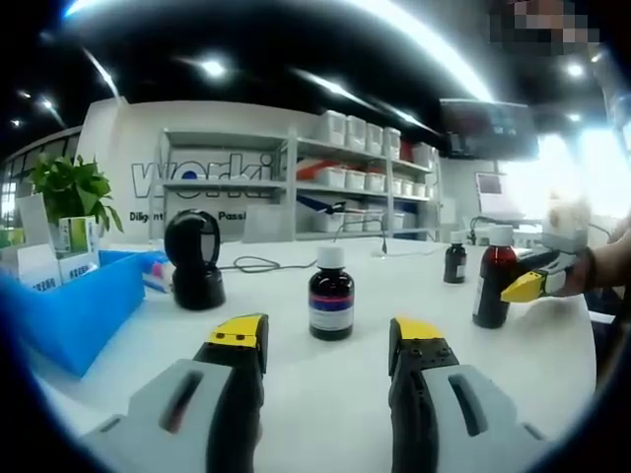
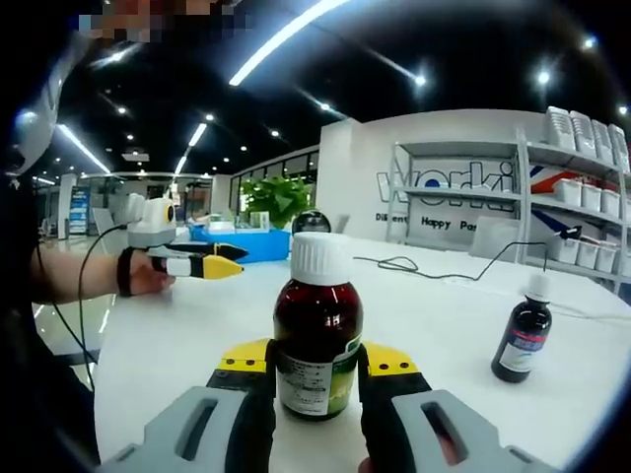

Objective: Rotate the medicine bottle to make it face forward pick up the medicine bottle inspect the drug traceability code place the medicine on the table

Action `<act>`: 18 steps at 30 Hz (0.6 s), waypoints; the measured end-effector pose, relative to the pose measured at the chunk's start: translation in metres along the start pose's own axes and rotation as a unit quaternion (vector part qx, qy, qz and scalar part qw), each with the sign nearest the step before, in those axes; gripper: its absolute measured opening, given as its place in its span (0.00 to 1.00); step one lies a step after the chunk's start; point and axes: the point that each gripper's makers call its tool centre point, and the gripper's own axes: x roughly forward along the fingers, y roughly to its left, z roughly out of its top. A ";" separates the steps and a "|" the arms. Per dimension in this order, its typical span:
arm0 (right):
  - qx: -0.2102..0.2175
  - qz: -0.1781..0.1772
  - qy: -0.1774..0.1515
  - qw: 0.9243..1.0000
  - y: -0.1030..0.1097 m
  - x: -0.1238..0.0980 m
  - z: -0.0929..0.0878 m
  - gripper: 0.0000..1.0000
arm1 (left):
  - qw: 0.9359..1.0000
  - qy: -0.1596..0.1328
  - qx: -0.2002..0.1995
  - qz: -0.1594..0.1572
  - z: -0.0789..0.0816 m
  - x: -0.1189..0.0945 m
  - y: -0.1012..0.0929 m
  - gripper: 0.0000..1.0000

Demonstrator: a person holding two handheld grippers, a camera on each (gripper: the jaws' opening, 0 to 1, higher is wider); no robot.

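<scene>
My right gripper (image 2: 315,379), jaws clamped on the brown medicine bottle (image 2: 316,335) standing on the white surface (image 2: 444,325), my left gripper (image 1: 330,345), jaws apart and empty, small dark bottle (image 1: 330,296) just ahead, black scanner (image 1: 194,261), blue bin (image 1: 79,305) at left.

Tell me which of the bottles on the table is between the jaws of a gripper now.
The tall amber bottle with the white cap: the right gripper closes on it. The two small dark bottles stand free.
</scene>
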 end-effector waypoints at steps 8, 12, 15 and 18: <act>0.013 0.026 0.001 1.000 -0.001 0.000 0.000 0.31 | 1.000 -0.001 0.000 0.001 0.000 0.000 0.000 0.40; 0.022 0.068 -0.009 0.997 0.001 -0.001 0.006 0.37 | 1.000 0.000 0.000 0.001 0.000 0.000 0.000 0.40; 0.022 0.107 -0.014 0.994 0.000 -0.002 0.007 0.39 | 1.000 -0.001 0.000 0.001 0.000 0.000 0.000 0.40; 0.009 0.130 -0.010 0.991 0.000 -0.003 0.007 0.39 | 1.000 0.001 0.001 0.001 -0.001 0.000 0.000 0.40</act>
